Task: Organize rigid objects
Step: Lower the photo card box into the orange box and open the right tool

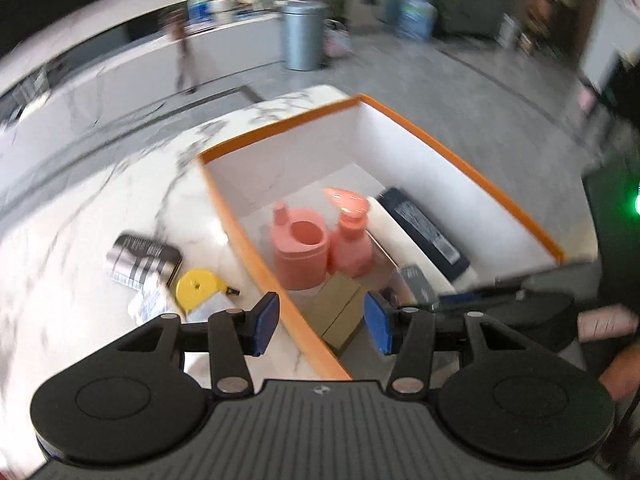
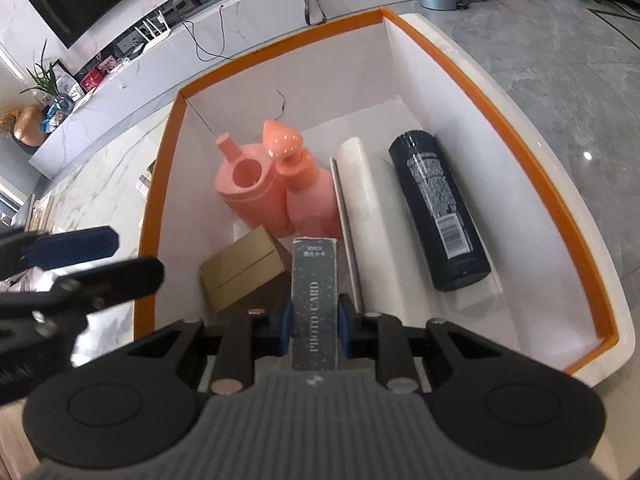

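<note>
The orange-rimmed box [image 2: 520, 148] fills most of the marble counter's [image 1: 100, 216] far corner, and the next move looks to turn on the free floor along its near wall. The right gripper [image 2: 314, 316] hangs over that near edge, clamped on a grey photo-card box [image 2: 314, 300] whose long axis runs straight away from the hand, toward the far wall. The gap below it lies between the brown carton [image 2: 244, 272] on the left and the white roll [image 2: 368, 216] on the right, both roughly parallel to that axis, so I judge the pack can go down without turning. Beyond lie the dark canister [image 2: 438, 212] along the right wall and the two pink containers [image 2: 276, 184], touching each other.

The left gripper [image 1: 322, 322] straddles the box's left rim with its jaws apart and nothing between them. It is the nearer one to the yellow tape measure [image 1: 198, 286] and the striped tin [image 1: 140, 258], which are outside by the left wall.

The left view is motion-blurred. The floor under the held pack is hidden, and the white packet beside the tape measure is too smeared to identify.
</note>
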The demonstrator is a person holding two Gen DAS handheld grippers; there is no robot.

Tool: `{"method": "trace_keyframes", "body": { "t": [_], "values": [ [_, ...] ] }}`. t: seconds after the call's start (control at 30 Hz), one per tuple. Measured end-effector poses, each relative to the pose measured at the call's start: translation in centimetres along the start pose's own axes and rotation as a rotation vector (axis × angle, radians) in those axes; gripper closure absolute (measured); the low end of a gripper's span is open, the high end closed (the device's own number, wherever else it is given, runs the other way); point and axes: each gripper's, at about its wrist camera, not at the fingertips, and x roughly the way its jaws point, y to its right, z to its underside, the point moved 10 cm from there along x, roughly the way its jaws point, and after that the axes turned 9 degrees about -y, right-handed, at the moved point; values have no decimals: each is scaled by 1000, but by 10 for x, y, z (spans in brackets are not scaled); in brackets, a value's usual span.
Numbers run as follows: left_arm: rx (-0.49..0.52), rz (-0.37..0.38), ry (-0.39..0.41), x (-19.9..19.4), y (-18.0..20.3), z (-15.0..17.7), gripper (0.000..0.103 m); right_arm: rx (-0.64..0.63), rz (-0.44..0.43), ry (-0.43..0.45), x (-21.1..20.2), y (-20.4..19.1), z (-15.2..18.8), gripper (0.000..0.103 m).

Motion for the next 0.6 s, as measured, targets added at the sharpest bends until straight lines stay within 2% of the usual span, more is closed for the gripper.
{"method": "trace_keyframes", "body": {
  "t": [0.13,0.23,0.33,0.43,0.6],
  "values": [
    [-180,25,13,-5,-22,11,45,10,16,-14,6,-4,3,80],
    [-275,47,4,-1,-37,22,46,10,26,-25,8,-6,3,79],
    [-344,95,13,1,-49,27,47,-22,56,-43,9,-6,5,80],
    [-370,81,28,-1,-58,30,48,-24,103,-41,6,-2,3,80],
    [-436,91,22,2,-71,40,49,-41,78,-71,4,-12,9,80]
  ]
}}
